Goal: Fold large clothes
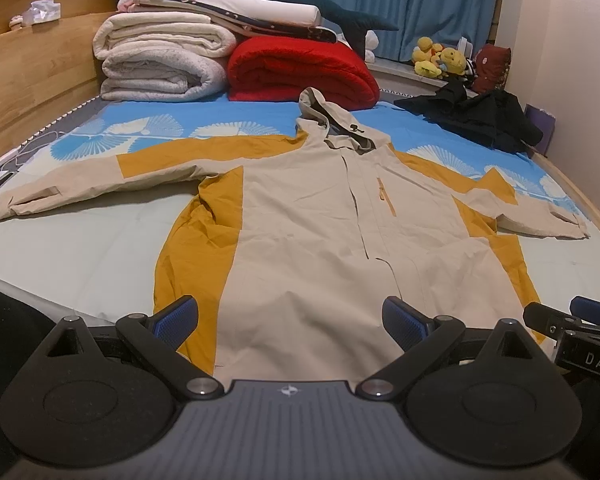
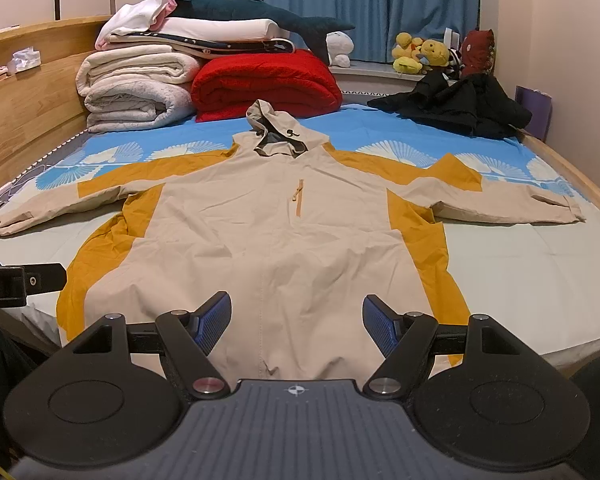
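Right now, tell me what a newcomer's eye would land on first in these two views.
First the beige and mustard hooded jacket, spread flat, front up, sleeves out, in the middle of the bed. Next the red folded blanket beyond the hood, beside a stack of pale bedding against the wooden headboard. In the foreground the left gripper and right gripper both hang open over the hem, holding nothing.

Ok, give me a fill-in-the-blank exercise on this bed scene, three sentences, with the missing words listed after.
1. The beige and mustard jacket lies flat on the bed with both sleeves spread ____.
2. The folded blanket just beyond the hood is ____ in colour.
3. The left tool and the right tool both hover over the hem with jaws ____.

Missing words: out; red; open
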`<state>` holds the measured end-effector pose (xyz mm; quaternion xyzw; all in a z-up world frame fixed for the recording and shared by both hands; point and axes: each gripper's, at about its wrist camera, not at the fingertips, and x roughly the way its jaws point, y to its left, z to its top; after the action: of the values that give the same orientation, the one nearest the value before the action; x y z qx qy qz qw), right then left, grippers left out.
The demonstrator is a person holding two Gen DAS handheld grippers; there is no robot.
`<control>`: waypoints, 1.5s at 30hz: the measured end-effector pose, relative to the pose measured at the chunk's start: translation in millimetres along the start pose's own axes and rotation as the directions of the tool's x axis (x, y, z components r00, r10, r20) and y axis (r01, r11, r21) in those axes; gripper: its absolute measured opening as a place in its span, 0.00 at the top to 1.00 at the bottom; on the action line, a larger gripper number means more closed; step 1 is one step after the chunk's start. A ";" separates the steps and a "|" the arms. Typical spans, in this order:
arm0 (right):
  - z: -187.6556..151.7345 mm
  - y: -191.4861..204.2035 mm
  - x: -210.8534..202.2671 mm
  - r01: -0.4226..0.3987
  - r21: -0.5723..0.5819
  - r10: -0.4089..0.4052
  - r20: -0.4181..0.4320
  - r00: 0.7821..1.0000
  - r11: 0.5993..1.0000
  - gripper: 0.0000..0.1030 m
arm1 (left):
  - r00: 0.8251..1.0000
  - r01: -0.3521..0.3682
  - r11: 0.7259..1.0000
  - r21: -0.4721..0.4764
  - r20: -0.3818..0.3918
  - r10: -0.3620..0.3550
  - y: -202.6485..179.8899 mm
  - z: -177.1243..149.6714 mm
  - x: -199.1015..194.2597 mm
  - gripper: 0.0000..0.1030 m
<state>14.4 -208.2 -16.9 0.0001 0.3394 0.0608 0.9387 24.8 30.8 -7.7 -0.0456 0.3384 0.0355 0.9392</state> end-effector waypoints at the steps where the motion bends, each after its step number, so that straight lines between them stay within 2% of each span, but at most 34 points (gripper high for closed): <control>1: 0.0 0.0 0.0 0.000 0.000 0.000 0.000 1.000 1.000 0.28 | 1.000 0.000 1.000 -0.001 0.000 0.000 0.1 0.2 0.2 0.03; 29: 1.6 -0.8 -1.1 0.008 0.009 -0.008 0.009 1.000 1.000 0.29 | 1.000 0.008 1.000 0.003 0.002 -0.008 0.8 0.3 0.1 0.04; 31: 2.8 -3.0 -0.8 0.009 0.028 -0.009 0.011 1.000 1.000 0.38 | 1.000 0.016 1.000 0.013 0.006 -0.016 1.1 2.7 -0.6 0.09; 33: 4.7 -7.5 0.0 0.010 0.056 -0.011 0.012 1.000 0.998 0.44 | 0.999 0.022 0.999 0.027 0.028 -0.023 1.9 8.0 -2.4 0.20; 35: 8.9 -14.8 -0.1 0.011 0.095 -0.014 0.027 1.000 0.995 0.49 | 0.998 0.028 0.999 0.044 0.046 -0.030 4.8 16.3 -2.7 0.38; 37: 15.2 -23.8 -0.3 0.008 0.133 -0.014 0.049 0.999 0.991 0.51 | 0.998 0.049 0.998 0.043 0.048 -0.051 9.8 29.4 0.4 0.50; 39: 24.2 -33.7 1.2 0.012 0.155 -0.023 0.067 0.998 0.988 0.52 | 0.996 0.067 0.997 0.040 0.059 -0.069 15.0 44.0 3.9 0.55; 42: 40.0 -47.9 8.0 0.004 0.160 -0.019 0.090 0.996 0.987 0.52 | 0.990 0.079 0.992 0.095 0.106 -0.089 18.5 65.0 16.1 0.55; 45: 59.2 -65.4 26.4 0.005 0.129 -0.017 0.096 0.995 0.992 0.52 | 0.987 0.104 0.987 0.126 0.106 -0.118 30.8 84.9 47.2 0.55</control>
<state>79.6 -267.6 9.1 0.0615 0.2968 0.0336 0.9524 111.8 72.4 25.3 -0.0060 0.2830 -0.0348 0.9585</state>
